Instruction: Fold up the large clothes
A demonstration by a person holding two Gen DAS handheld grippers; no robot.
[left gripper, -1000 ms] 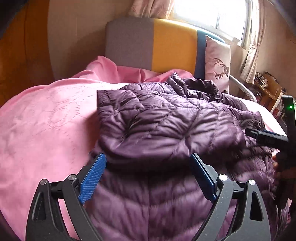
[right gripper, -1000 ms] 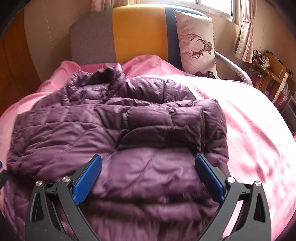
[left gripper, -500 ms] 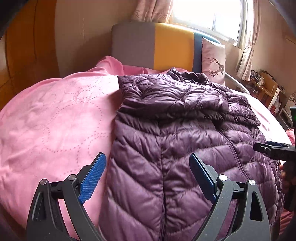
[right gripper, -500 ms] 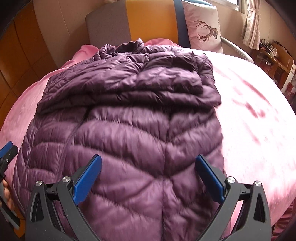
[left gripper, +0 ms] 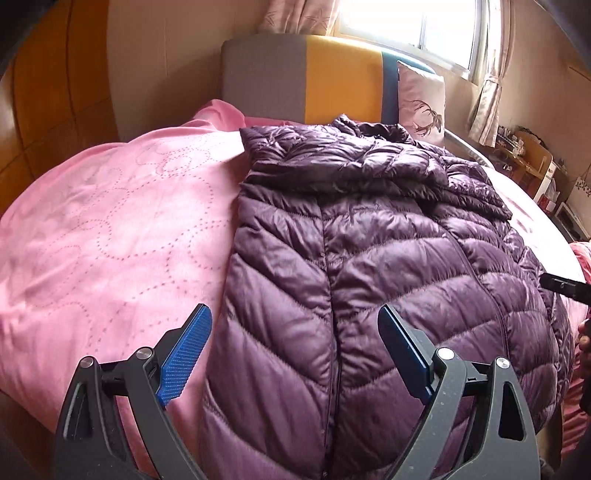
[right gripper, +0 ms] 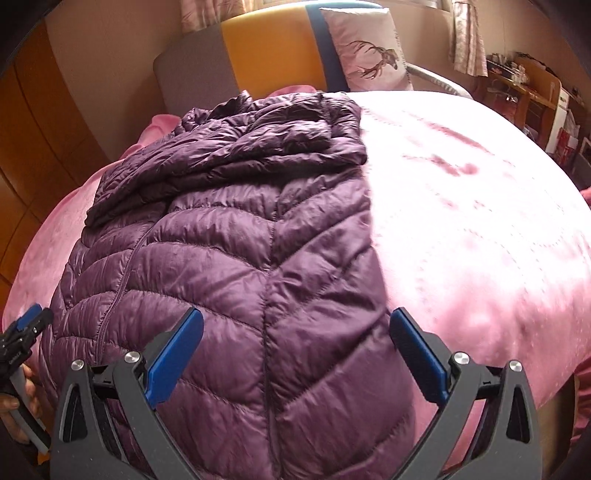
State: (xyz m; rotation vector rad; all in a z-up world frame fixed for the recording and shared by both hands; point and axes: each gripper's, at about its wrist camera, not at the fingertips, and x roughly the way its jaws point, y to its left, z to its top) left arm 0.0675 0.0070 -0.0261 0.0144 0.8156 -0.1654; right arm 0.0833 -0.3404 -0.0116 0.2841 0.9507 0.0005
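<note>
Left wrist view shows the left gripper (left gripper: 294, 354) with its jaws spread wide and nothing between them; the blue fingers (left gripper: 184, 354) hang above the lower part of a purple jacket (left gripper: 369, 266). The jacket lies flat on a pink blanket (left gripper: 110, 229) that covers the bed, and it runs from the near edge at 6 o'clock up toward the headboard (left gripper: 295, 85) at 12 o'clock. Its sleeves are folded across the upper part, so the top half looks thicker and more wrinkled than the smooth quilted bottom. A pillow (left gripper: 421, 99) with a deer print leans on the headboard at 1 o'clock, under a bright window (left gripper: 406, 22). At 3 o'clock, the tip of the right gripper (left gripper: 565, 286) enters at the frame edge beside the jacket. In the right wrist view, the right gripper (right gripper: 295, 354) also has wide jaws and holds nothing, and it is above the right lower side of the jacket (right gripper: 240, 258). The left gripper (right gripper: 26, 332) is visible at 8 o'clock near the jacket's left border, with part of a hand (right gripper: 18, 410) below it. The blanket (right gripper: 480, 221) fills the area from 1 to 4 o'clock.
</note>
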